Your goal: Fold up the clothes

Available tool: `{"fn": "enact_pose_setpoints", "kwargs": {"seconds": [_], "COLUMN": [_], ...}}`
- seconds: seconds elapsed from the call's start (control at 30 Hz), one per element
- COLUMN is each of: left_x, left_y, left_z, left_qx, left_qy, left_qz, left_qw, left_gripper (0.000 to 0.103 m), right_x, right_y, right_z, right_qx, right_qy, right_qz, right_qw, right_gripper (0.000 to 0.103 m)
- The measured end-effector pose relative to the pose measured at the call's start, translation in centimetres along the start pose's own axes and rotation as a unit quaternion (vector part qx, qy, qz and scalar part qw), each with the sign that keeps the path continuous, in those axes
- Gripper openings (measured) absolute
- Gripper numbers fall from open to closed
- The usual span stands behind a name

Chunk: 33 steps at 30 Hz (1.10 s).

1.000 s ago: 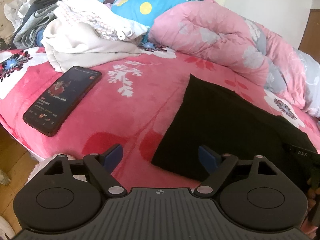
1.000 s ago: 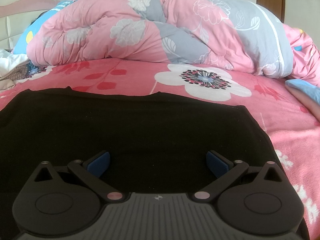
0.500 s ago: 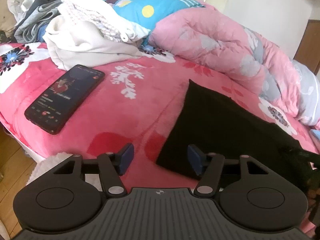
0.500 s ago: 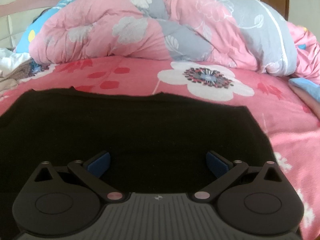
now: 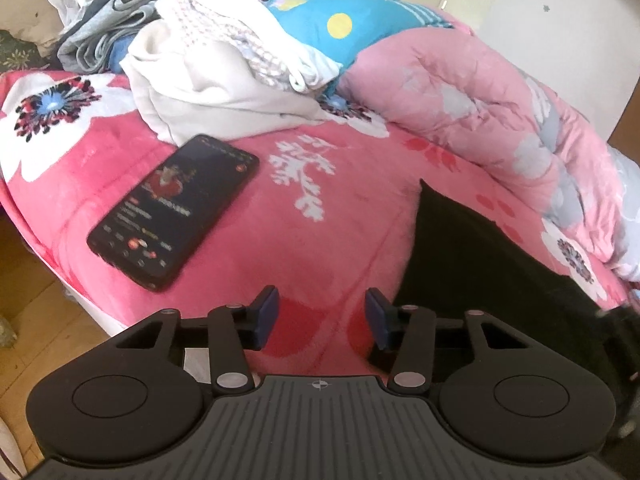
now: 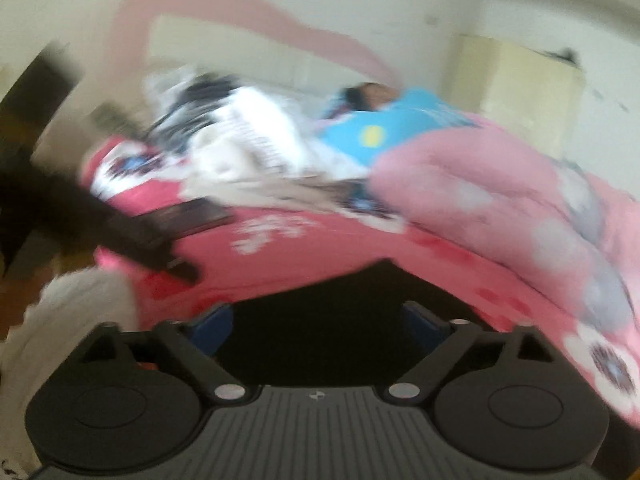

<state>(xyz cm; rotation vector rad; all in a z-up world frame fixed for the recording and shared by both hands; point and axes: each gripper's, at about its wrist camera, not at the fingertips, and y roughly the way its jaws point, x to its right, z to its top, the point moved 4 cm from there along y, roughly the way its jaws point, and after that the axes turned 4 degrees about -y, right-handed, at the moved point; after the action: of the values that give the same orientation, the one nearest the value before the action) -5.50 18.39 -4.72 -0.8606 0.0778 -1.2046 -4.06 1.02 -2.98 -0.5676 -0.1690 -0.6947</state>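
Jaws of the left gripper [image 5: 322, 316] have been narrowed yet remain spread over bare blanket [image 5: 320, 240]; the right gripper [image 6: 318, 330], spread, has been swung leftward above the flat black garment [image 5: 480, 264], suggesting another fold.

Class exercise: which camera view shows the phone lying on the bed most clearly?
The left wrist view: the phone lies sharp and whole on the red blanket, screen lit. The right wrist view is motion-blurred and shows it only as a dark smear.

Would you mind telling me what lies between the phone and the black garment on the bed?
Only bare pink blanket with a white leaf print separates the phone from the black garment; the left wrist view shows this clearly.
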Motion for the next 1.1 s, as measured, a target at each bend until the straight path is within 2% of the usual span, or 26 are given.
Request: {"fn": "enact_pose_setpoints", "kwargs": {"seconds": [0.07, 0.13, 0.27, 0.43, 0.57, 0.7, 0.73, 0.87, 1.03, 1.1], "left_x": [-0.2, -0.4, -0.7, -1.0, -0.8, -0.6, -0.5, 0.2, 1.4, 1.9], "left_y": [0.1, 0.2, 0.5, 0.9, 1.0, 1.2, 1.4, 2.8, 5.1, 6.5], "left_z": [0.3, 0.5, 1.0, 1.4, 1.7, 2.3, 2.5, 3.4, 4.4, 4.7], "left_qx": [0.001, 0.000, -0.003, -0.007, -0.013, -0.025, -0.031, -0.067, -0.119, -0.137], "left_qy": [-0.004, -0.008, -0.015, -0.024, -0.026, -0.036, -0.041, -0.071, -0.116, -0.131], "left_qz": [-0.002, -0.004, -0.010, -0.017, -0.033, -0.062, -0.073, -0.128, -0.202, -0.216], "left_qw": [1.0000, 1.0000, 0.9998, 0.9995, 0.9990, 0.9971, 0.9960, 0.9870, 0.9652, 0.9579], "left_gripper": [0.048, 0.048, 0.048, 0.048, 0.048, 0.049, 0.049, 0.051, 0.057, 0.058], "right_x": [-1.7, -3.2, -4.9, -6.3, -6.2, -5.2, -4.8, -2.6, -0.2, 0.4], "right_y": [1.0, 1.7, 2.5, 3.7, 4.5, 4.5, 4.5, 3.4, 2.2, 1.8], "right_z": [0.1, 0.0, -0.5, -1.4, -1.6, -1.2, -1.0, 0.0, 0.9, 1.1], "right_qx": [-0.009, -0.020, -0.034, -0.051, -0.061, -0.067, -0.067, -0.048, -0.027, -0.021], "right_qy": [-0.026, -0.048, -0.083, -0.137, -0.120, -0.064, -0.046, 0.021, 0.080, 0.089], "right_qz": [0.013, 0.021, 0.030, 0.024, 0.034, 0.047, 0.049, 0.050, 0.048, 0.045], "right_qw": [1.000, 0.998, 0.996, 0.989, 0.990, 0.995, 0.995, 0.997, 0.995, 0.995], "right_gripper": [0.077, 0.068, 0.061, 0.047, 0.030, 0.003, 0.003, 0.002, 0.002, 0.002]}}
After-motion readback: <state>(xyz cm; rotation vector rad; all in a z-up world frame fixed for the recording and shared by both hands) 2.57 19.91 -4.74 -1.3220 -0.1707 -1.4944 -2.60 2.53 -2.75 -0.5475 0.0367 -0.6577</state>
